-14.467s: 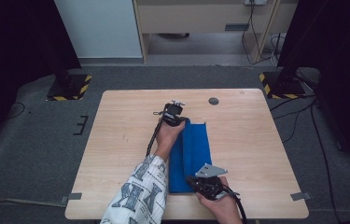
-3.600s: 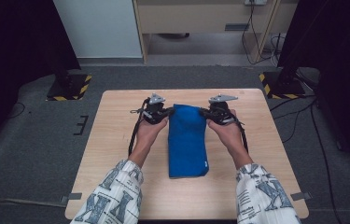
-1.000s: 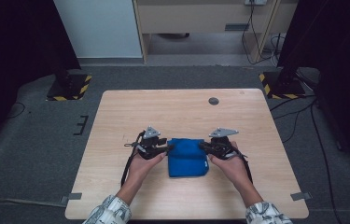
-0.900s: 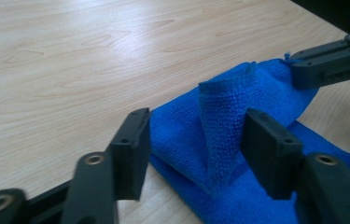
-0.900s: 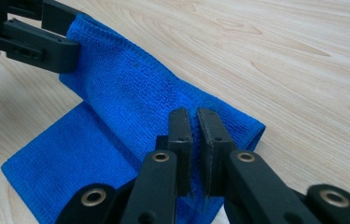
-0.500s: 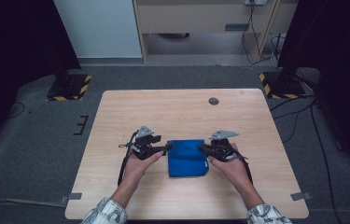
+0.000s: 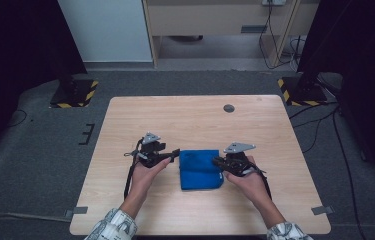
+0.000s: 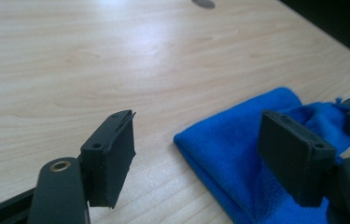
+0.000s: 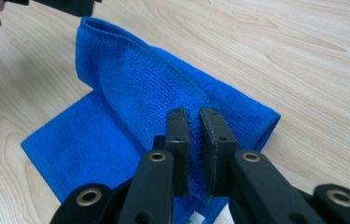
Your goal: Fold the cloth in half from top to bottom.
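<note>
Blue terry cloth towel (image 7: 201,169) lies folded small at the table's (image 7: 190,120) near middle.
Left gripper (image 8: 200,154) has just been opening, nothing between its jaws; right gripper (image 9: 195,140) pinches the towel's right edge; release remains.

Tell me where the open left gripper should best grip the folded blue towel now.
Probably the blue towel's folded left edge, approached from the left: that rounded, layered edge faces the left gripper, whose jaws have just been opening, empty. The right gripper pinches the opposite side.
</note>
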The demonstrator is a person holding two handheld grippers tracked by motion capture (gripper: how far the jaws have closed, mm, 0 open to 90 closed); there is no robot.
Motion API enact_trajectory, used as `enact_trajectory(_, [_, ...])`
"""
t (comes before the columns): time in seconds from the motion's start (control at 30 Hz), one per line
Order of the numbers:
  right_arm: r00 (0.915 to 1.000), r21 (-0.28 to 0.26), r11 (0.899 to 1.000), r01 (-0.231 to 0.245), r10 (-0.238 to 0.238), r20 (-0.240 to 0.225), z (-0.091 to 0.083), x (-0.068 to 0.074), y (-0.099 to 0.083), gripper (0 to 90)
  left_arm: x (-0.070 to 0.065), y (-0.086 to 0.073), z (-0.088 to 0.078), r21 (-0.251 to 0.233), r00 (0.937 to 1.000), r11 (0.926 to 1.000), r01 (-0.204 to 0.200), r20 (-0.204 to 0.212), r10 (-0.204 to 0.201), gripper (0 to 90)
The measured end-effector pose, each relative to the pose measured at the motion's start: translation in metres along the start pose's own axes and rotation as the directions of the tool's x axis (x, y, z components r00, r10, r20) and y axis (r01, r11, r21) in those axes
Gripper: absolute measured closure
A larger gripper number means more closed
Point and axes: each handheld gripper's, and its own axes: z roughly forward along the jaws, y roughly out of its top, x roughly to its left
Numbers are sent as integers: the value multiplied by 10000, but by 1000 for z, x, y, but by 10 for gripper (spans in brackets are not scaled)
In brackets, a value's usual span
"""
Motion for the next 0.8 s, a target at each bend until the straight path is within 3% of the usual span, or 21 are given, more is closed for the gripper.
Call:
enact_trajectory(0.53, [9997, -94, 9998, 169, -170, -161, -16, 10, -13, 734, -13, -12, 5, 320, 9992, 9989, -334, 214, 327, 266])
enact_trajectory(0.8, [9990, 131, 9993, 341, -338, -277, -24, 24, -18, 534, -16, -21, 5, 414, 9989, 9984, -389, 294, 377, 265])
